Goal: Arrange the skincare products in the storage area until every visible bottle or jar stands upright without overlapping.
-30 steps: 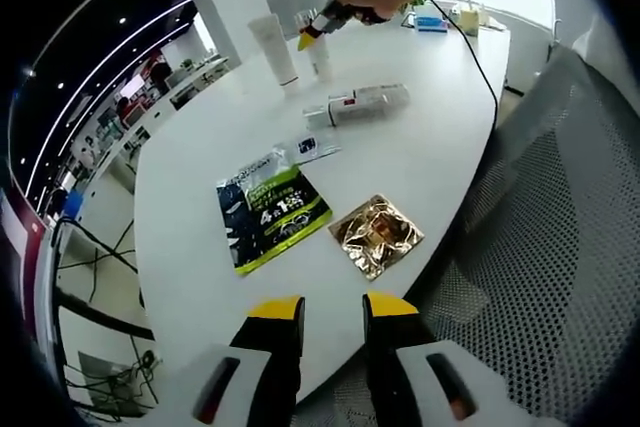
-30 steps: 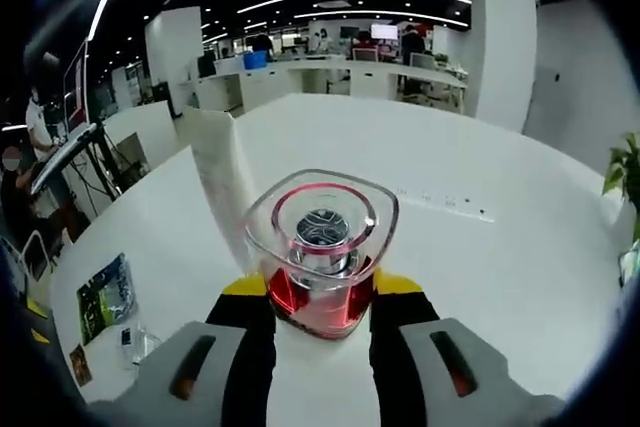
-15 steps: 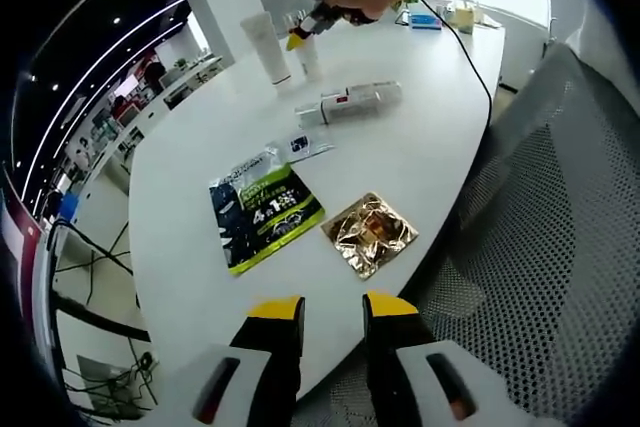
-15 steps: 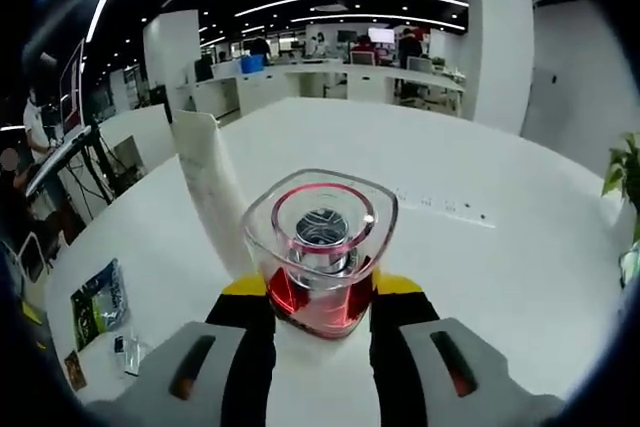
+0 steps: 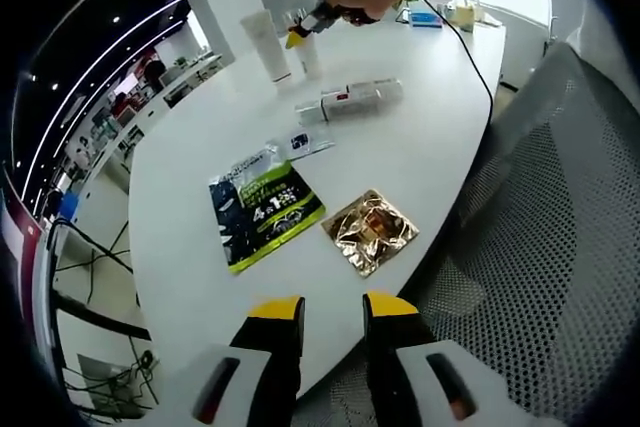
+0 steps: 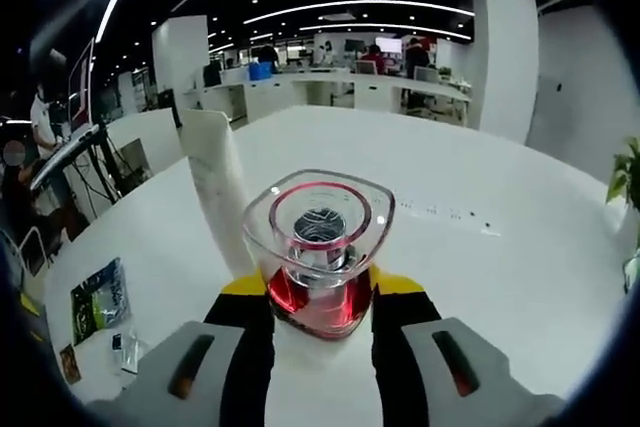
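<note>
Right gripper (image 6: 320, 292) jaws closed on a clear square-shouldered bottle (image 6: 320, 242) with red inner core, seen top-down along the jaws, so it's held about upright. Same gripper shows in the left gripper view at the far end of the tabletop (image 5: 420, 162), a hand on it, bottle just beside the white tube (image 6: 222, 192) that stands upright on its cap. Looks like the placing step: bottle is at or just above the surface, can't tell if its base is touching. Next move, my read: seat it flat near the tube without leaning on it, then open the jaws and back straight off so it doesn't tip. Left gripper (image 5: 332, 312) jaws parted a little, holding nothing, hanging off the near edge over a mesh chair (image 5: 540, 237). Count on the tabletop: one tube upright, one bottle in the right gripper, one pale bottle lying on its side (image 5: 350, 102) mid-table, still to be stood up. Flat items: one green-black sachet (image 5: 265, 212), one gold foil packet (image 5: 370, 232), one small clear sachet (image 5: 300, 144). Those three lie apart, not overlapping.
</note>
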`<control>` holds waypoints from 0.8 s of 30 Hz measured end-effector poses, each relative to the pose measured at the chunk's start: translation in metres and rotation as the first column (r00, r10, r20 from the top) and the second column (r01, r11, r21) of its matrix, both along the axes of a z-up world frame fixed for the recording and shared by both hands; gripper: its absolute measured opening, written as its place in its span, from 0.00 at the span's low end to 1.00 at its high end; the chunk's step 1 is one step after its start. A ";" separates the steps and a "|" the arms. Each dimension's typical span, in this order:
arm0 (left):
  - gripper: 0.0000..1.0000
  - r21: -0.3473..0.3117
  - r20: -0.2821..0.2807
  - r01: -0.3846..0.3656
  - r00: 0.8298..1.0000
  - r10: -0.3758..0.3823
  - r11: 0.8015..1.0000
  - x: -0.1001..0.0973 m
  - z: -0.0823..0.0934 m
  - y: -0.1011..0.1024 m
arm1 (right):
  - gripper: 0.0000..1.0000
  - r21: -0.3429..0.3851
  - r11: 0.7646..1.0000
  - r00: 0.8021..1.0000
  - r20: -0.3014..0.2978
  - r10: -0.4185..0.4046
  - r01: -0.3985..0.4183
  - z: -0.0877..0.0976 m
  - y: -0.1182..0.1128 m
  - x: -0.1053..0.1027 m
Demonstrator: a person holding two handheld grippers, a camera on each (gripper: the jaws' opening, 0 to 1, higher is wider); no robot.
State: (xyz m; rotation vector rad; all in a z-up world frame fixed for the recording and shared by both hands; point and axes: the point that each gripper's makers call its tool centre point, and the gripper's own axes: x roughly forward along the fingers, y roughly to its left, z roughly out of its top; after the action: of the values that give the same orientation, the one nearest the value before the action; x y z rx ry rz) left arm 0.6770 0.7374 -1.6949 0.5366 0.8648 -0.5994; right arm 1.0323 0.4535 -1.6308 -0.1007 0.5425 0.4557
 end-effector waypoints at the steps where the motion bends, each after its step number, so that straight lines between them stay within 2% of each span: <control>1: 0.24 -0.002 0.003 0.002 1.000 -0.002 1.000 0.000 0.000 -0.001 | 0.34 0.002 1.000 1.000 -0.001 0.000 0.000 0.000 0.000 0.000; 9: 0.24 -0.012 0.027 -0.014 1.000 0.014 1.000 0.004 0.004 0.000 | 0.37 0.039 0.999 0.999 0.034 0.024 -0.026 0.011 0.003 0.002; 11: 0.24 -0.021 0.041 -0.024 0.999 0.025 0.999 0.006 0.007 0.001 | 0.39 0.024 0.999 0.998 0.035 0.043 -0.043 0.010 0.003 0.002; 18: 0.24 -0.025 0.047 -0.021 0.999 0.022 0.999 0.006 0.008 0.000 | 0.41 0.026 0.998 0.998 0.017 0.057 -0.058 0.007 0.004 0.000; 24: 0.24 -0.024 0.044 -0.019 0.999 0.020 1.000 0.006 0.008 0.000 | 0.45 -0.012 0.991 0.991 -0.018 0.133 -0.133 -0.002 0.005 -0.007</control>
State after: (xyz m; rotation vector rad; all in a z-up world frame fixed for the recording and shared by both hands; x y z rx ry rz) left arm 0.6830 0.7374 -1.6872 0.5184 0.8190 -0.5773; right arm 1.0256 0.4584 -1.6324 -0.1463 0.5580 0.5834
